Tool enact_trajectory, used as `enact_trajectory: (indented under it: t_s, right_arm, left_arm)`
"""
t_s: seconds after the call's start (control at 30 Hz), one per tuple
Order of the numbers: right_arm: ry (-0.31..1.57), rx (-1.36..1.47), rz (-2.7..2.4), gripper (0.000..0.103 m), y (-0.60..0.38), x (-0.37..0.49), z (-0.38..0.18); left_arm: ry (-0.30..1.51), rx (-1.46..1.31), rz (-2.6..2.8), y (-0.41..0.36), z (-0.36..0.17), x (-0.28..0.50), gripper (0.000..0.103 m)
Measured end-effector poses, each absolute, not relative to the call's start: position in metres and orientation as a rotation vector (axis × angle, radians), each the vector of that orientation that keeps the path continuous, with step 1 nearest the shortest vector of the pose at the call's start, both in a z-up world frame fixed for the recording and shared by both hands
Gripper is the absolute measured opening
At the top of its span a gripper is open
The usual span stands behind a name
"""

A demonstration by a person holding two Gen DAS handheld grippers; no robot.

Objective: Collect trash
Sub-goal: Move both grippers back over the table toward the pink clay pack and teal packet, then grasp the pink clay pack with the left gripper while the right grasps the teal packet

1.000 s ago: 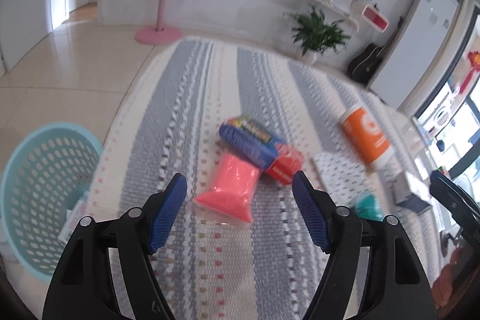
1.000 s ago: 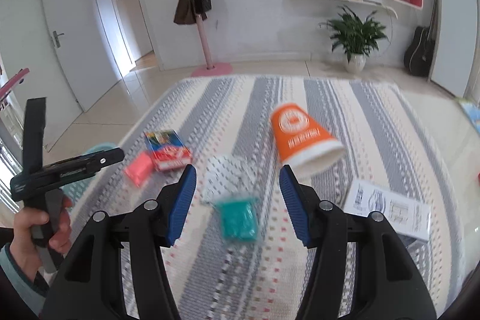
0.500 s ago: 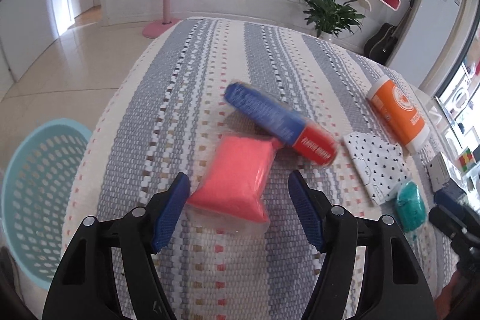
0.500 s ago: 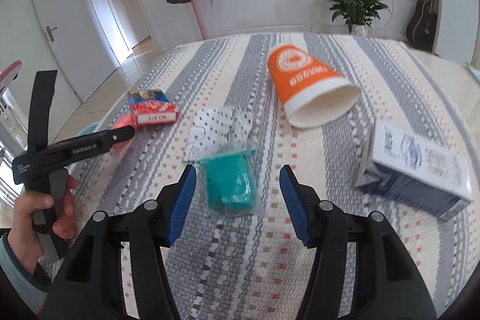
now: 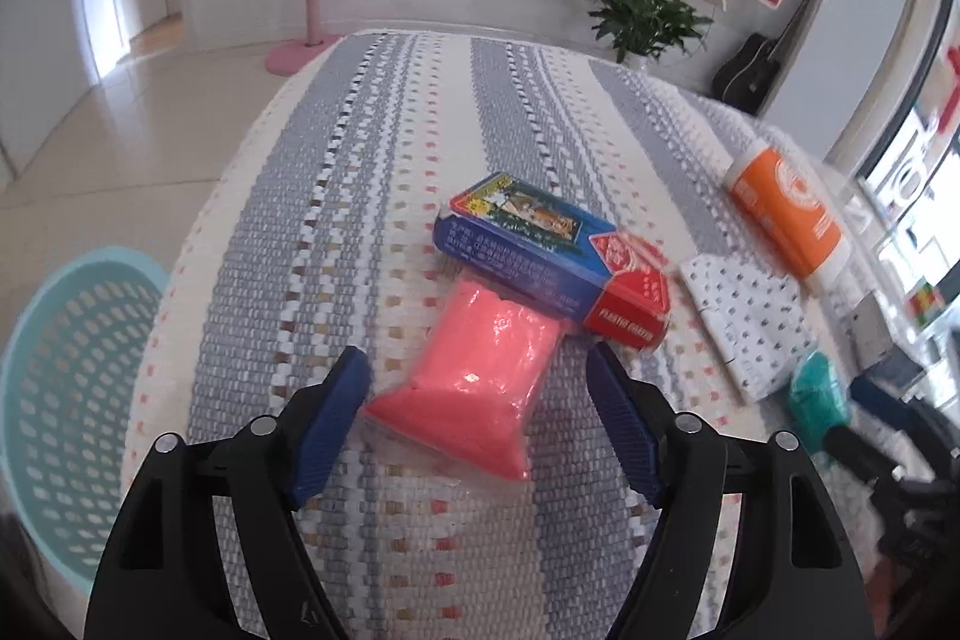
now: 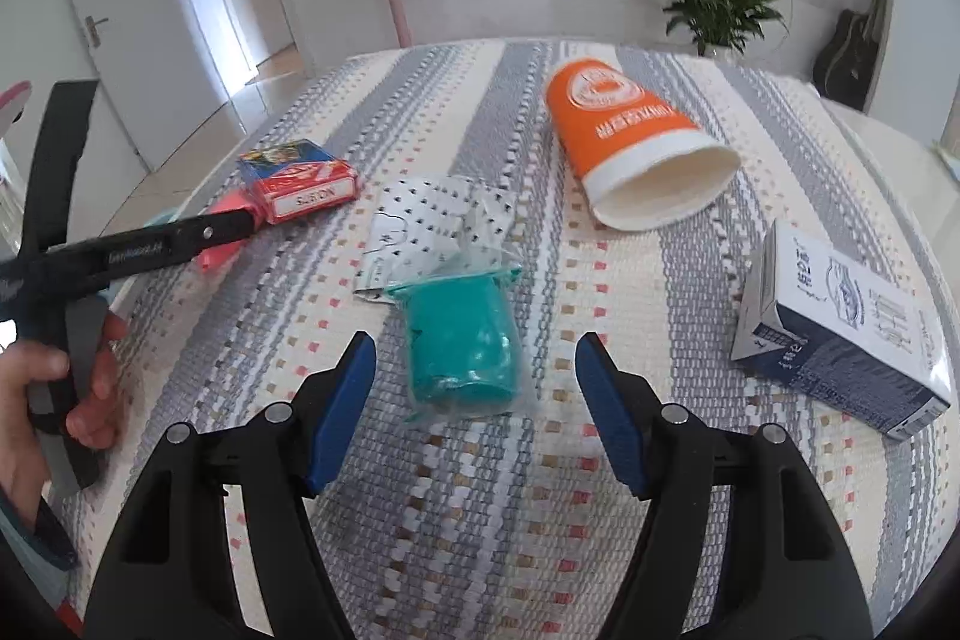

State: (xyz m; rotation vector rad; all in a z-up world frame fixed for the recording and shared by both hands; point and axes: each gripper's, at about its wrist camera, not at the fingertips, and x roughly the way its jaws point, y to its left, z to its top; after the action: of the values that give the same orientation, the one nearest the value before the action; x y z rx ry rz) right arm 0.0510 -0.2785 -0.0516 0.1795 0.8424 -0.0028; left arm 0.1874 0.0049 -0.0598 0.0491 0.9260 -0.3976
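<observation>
The woven cloth on the desk [image 6: 600, 490] has wide grey and cream stripes with small red and tan checks. The soft plastic packet [image 5: 480, 376] is pink, and the other soft packet [image 6: 462, 346] is teal. The flat card box [image 5: 552, 256] is blue with a red end. The paper cup [image 6: 630, 142] is orange with a white rim. The folded wrapper [image 6: 420, 226] is white with small dark dots. The round plastic basket [image 5: 66, 412] is light turquoise.

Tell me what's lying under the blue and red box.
The far end of the pink packet is tucked beneath the blue and red box. How far it extends underneath is hidden.
</observation>
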Motion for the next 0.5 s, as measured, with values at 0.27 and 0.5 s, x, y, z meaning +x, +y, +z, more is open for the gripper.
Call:
enact_trajectory:
  t_s: [0.27, 0.5]
  right_arm:
    - [0.851, 0.122, 0.003, 0.064, -0.267, 0.054, -0.052]
    - [0.891, 0.107, 0.024, 0.036, -0.263, 0.061, -0.058]
  left_arm:
    - [0.913, 0.02, -0.369, 0.02, -0.053, 0.179, 0.043]
    - [0.829, -0.031, -0.397, 0.053, -0.023, 0.161, 0.042]
